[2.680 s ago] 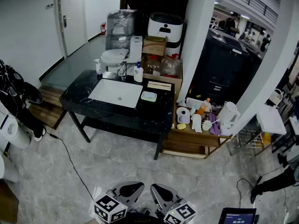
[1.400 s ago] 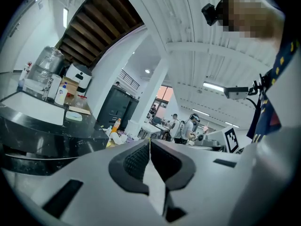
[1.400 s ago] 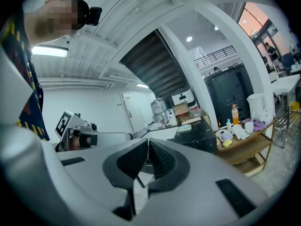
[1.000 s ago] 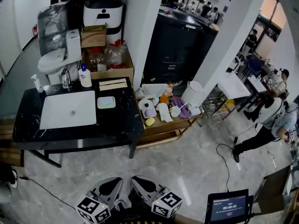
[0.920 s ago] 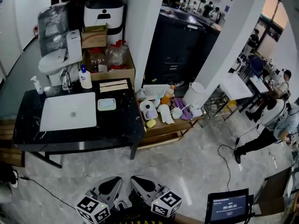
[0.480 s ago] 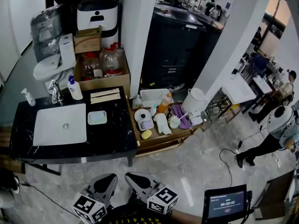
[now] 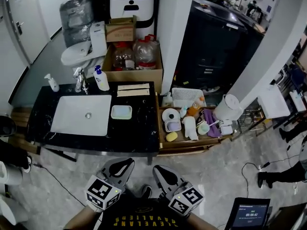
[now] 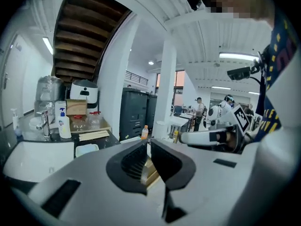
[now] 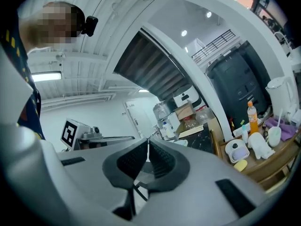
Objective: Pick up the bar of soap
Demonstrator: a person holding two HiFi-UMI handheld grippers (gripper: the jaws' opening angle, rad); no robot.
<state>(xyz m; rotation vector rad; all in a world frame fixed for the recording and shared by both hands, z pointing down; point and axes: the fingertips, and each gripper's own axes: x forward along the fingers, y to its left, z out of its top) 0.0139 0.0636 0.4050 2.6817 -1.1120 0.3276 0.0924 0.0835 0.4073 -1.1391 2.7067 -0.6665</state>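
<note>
Left gripper (image 7: 123, 165), right gripper (image 7: 161, 171) pressed together, empty; yellow soap bar (image 7: 171, 136) crowded on shelf (image 7: 201, 143); adjacent lilac tub (image 7: 172, 126) likely knocked during approach.

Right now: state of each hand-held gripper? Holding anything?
Left hand-held gripper: closed, holding nothing.
Right hand-held gripper: closed, holding nothing.

The black counter (image 7: 142, 129) has come closer; left tool (image 7: 125, 165) and right tool (image 7: 160, 171) now near its edge.
</note>
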